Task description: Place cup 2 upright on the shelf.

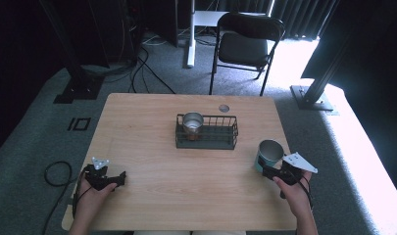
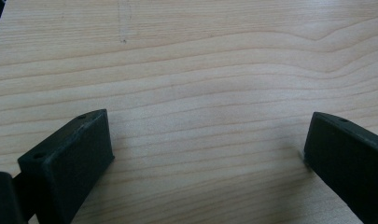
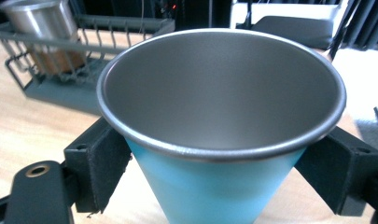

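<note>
A blue cup [image 1: 269, 154] with a steel inside stands upright near the table's right edge. My right gripper [image 1: 262, 169] has a jaw against each side of the blue cup [image 3: 214, 186], just under its rim, and is shut on it. At the back of the wooden table [image 1: 152, 147], a dark wire basket [image 1: 220, 144] holds a steel cup [image 1: 192, 121] at its left end. From the right gripper view, the basket [image 3: 107, 28] and steel cup [image 3: 42, 18] lie beyond the blue cup at upper left. My left gripper [image 1: 120, 178] rests at the front left, open over bare wood [image 2: 205, 140].
A black folding chair [image 1: 245, 44] and a white desk leg [image 1: 190, 34] stand on the carpet behind the table. A round grommet [image 1: 224, 108] is set into the tabletop behind the basket. A cable loop [image 1: 54, 171] lies on the floor at left.
</note>
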`<state>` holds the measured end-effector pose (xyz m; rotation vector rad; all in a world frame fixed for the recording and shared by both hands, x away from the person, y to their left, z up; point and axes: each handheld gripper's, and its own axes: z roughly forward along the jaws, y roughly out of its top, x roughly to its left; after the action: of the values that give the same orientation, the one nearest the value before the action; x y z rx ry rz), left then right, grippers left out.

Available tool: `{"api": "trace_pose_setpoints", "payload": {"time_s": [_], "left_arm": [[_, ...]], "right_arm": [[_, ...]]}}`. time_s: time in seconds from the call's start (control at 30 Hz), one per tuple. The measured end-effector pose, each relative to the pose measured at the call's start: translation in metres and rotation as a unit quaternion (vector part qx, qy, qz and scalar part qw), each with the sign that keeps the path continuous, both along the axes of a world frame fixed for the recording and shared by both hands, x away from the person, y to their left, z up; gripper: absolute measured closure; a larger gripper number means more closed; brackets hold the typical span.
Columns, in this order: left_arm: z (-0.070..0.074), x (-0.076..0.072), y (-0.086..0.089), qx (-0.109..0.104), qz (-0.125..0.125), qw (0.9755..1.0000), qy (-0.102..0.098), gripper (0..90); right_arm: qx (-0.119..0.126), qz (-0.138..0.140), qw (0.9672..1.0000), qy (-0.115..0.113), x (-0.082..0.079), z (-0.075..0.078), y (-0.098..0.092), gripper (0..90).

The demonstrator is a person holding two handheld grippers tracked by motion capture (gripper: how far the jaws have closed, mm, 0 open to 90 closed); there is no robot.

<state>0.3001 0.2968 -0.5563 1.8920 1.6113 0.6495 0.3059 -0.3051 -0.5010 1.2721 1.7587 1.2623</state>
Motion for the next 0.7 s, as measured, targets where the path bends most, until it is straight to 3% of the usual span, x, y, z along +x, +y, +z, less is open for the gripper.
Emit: {"api": "trace_pose_setpoints", "payload": {"time_s": [0.7], "left_arm": [[0.0, 0.0, 0.0, 0.0, 0.0, 1.0, 0.001, 1.8]], "right_arm": [[0.002, -0.002, 0.9995, -0.031, 0.027, 0.052, 0.014, 14.8]]}}
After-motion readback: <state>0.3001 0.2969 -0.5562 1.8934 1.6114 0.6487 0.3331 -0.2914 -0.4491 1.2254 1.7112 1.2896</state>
